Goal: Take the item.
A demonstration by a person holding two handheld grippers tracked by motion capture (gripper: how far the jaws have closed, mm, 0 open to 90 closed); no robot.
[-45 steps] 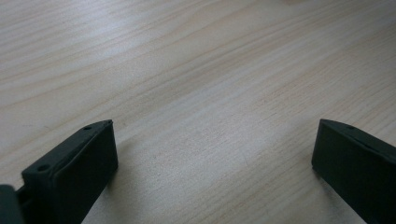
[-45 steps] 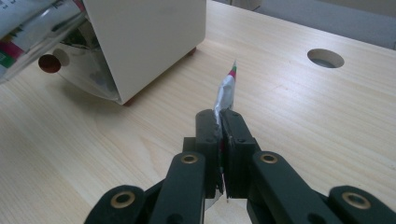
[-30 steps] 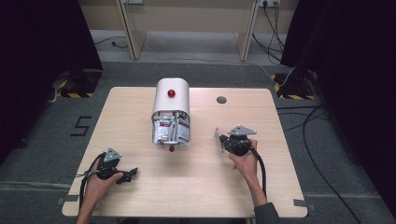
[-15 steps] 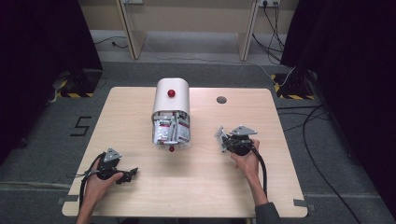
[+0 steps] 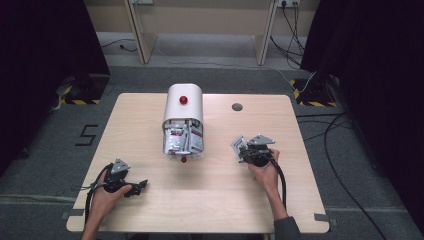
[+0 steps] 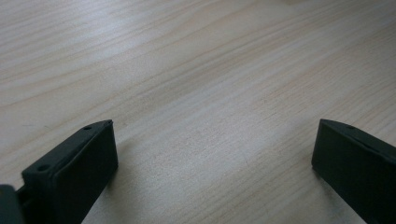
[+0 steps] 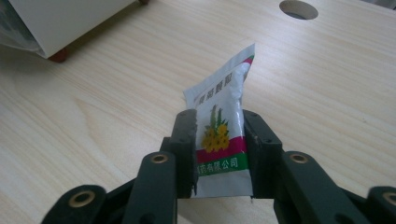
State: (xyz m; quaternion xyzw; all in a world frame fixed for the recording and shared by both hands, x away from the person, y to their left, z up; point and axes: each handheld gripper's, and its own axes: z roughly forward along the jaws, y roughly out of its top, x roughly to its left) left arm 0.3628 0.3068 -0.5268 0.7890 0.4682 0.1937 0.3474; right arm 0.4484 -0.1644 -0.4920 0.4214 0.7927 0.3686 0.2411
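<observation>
A white dispenser box [image 5: 183,107] with a red knob lies mid-table, its open mouth showing several sachets [image 5: 183,140]. One sachet [image 7: 222,121], silver with yellow flowers and a red and green band, stands between the jaws of my right gripper [image 7: 219,135]. Those jaws have just been opening and sit loosely at its two edges. In the high view that sachet [image 5: 238,146] is right of the box, at the tip of the right gripper [image 5: 243,152]. My left gripper [image 5: 142,185] rests near the front left edge, open over bare wood [image 6: 215,154].
The wooden table [image 5: 300,190] has a round cable hole [image 5: 237,106] behind the right gripper, also seen in the right gripper view [image 7: 299,9]. The box's corner and a red foot [image 7: 58,56] lie far left of the right jaws. Cables trail from both grippers.
</observation>
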